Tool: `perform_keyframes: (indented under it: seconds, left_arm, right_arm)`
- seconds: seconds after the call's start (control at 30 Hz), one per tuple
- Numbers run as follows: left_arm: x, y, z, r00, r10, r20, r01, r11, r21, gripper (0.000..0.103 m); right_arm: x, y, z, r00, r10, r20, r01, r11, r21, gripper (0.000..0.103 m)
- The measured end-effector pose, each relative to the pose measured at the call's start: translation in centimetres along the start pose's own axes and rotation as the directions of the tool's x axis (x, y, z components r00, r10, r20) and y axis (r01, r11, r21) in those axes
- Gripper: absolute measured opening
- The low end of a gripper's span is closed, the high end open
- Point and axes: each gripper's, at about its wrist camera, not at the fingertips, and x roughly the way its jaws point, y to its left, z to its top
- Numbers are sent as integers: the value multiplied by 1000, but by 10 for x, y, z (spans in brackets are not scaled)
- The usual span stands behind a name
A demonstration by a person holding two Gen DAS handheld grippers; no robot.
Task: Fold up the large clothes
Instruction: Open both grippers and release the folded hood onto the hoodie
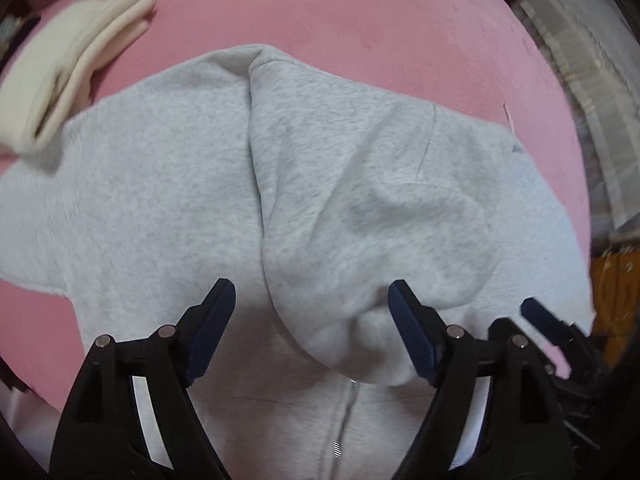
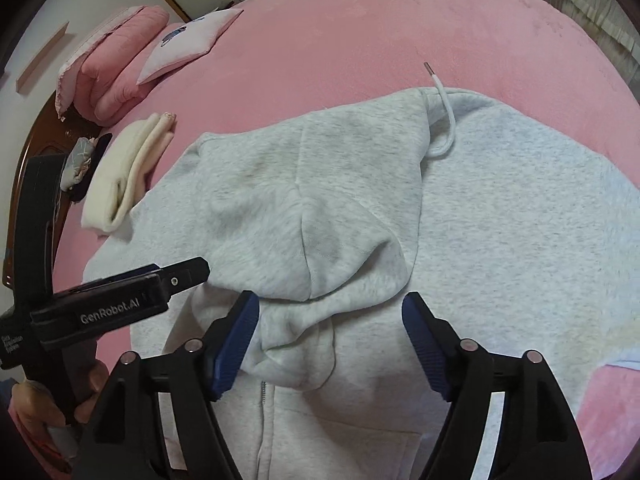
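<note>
A light grey zip hoodie (image 1: 168,184) lies spread on the pink bed, with its hood (image 1: 360,208) folded down over the chest above the zipper (image 1: 348,412). My left gripper (image 1: 310,332) is open and empty just above the hood's lower edge. In the right wrist view the hoodie (image 2: 500,240) fills the middle, hood (image 2: 304,208) flat, white drawstring (image 2: 444,120) lying over the collar. My right gripper (image 2: 330,344) is open and empty over the hood's bottom edge. The left gripper (image 2: 182,274) shows at the left, just above the hoodie.
The pink bedcover (image 2: 360,32) surrounds the hoodie. A folded cream garment (image 2: 128,168) lies at the hoodie's left shoulder; it also shows in the left wrist view (image 1: 68,76). Pink pillows (image 2: 120,52) and a wooden headboard (image 2: 36,140) are at far left. Curtain and furniture (image 1: 600,100) are at right.
</note>
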Motion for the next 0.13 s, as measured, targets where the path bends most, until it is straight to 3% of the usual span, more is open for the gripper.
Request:
perform_keyframes:
  seconds: [0.13]
  left_arm:
    - [-21, 10, -19, 999, 28, 29, -28, 1000, 2, 77]
  right_arm:
    - [-56, -28, -16, 1000, -8, -7, 8, 1000, -14, 76]
